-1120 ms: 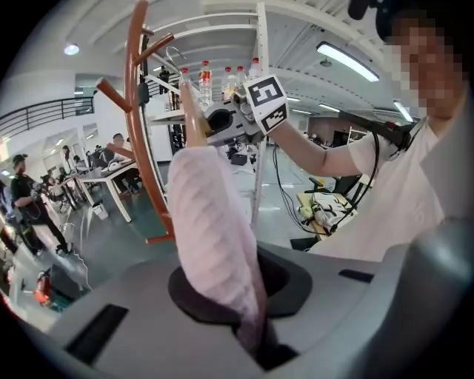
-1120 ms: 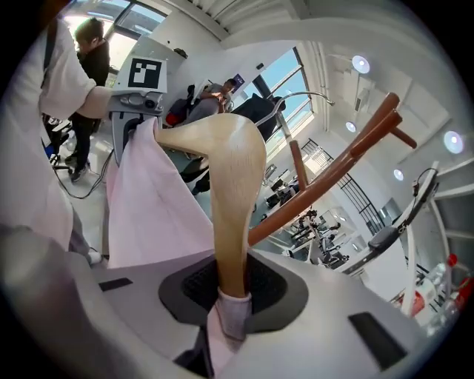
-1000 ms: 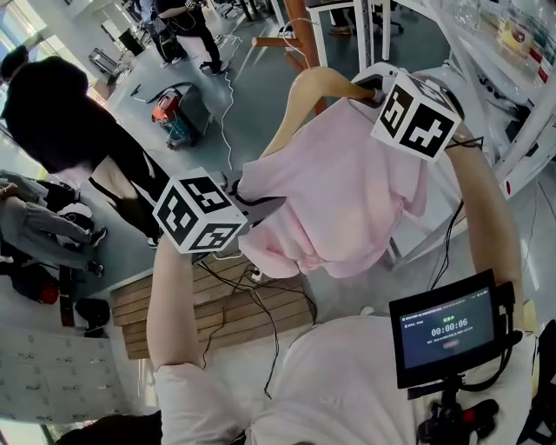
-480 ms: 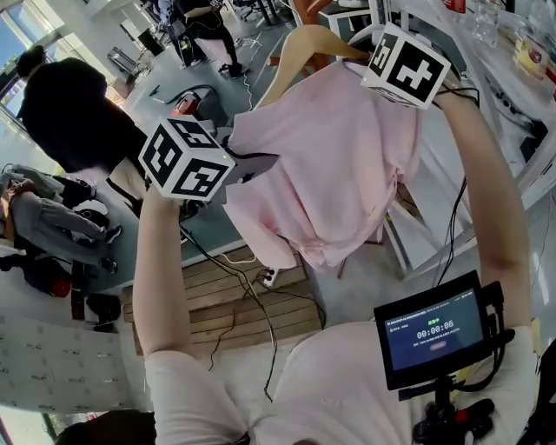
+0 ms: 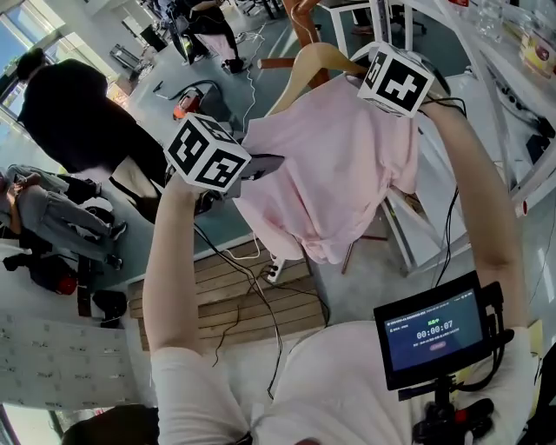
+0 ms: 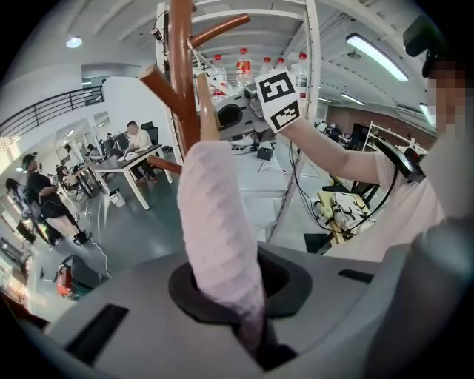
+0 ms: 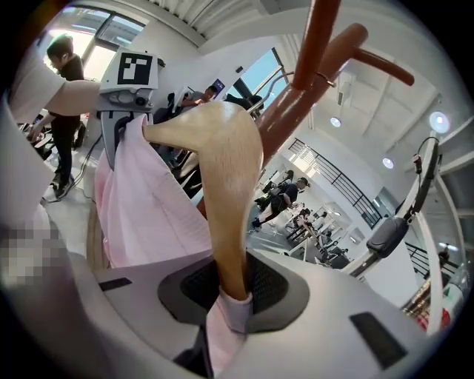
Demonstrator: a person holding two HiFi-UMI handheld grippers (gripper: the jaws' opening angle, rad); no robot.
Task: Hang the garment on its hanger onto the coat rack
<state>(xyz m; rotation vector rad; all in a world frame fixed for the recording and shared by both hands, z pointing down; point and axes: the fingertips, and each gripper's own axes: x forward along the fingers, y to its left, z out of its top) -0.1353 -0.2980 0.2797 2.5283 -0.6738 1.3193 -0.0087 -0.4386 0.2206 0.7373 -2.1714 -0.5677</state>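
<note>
A pink garment (image 5: 334,169) hangs on a wooden hanger (image 5: 308,65), held up in the air between both grippers. My left gripper (image 5: 261,165) is shut on the garment's left shoulder edge; the left gripper view shows the pink fabric (image 6: 218,229) pinched between the jaws. My right gripper (image 5: 367,76) is shut on the hanger's right arm; the right gripper view shows the wood (image 7: 233,185) and a fold of pink cloth (image 7: 226,318) clamped together. The brown coat rack (image 5: 300,19) stands just beyond, its pegs (image 6: 178,81) close ahead and above (image 7: 318,66).
A person in black (image 5: 74,113) stands at the left. A wooden pallet (image 5: 234,300) with cables lies on the floor below. White shelving frames (image 5: 521,148) rise at the right. A small monitor (image 5: 439,330) sits at the person's chest.
Both grippers have carried the garment and hanger upward and closer to the coat rack. The left gripper has shifted right. Both grips are unchanged.
</note>
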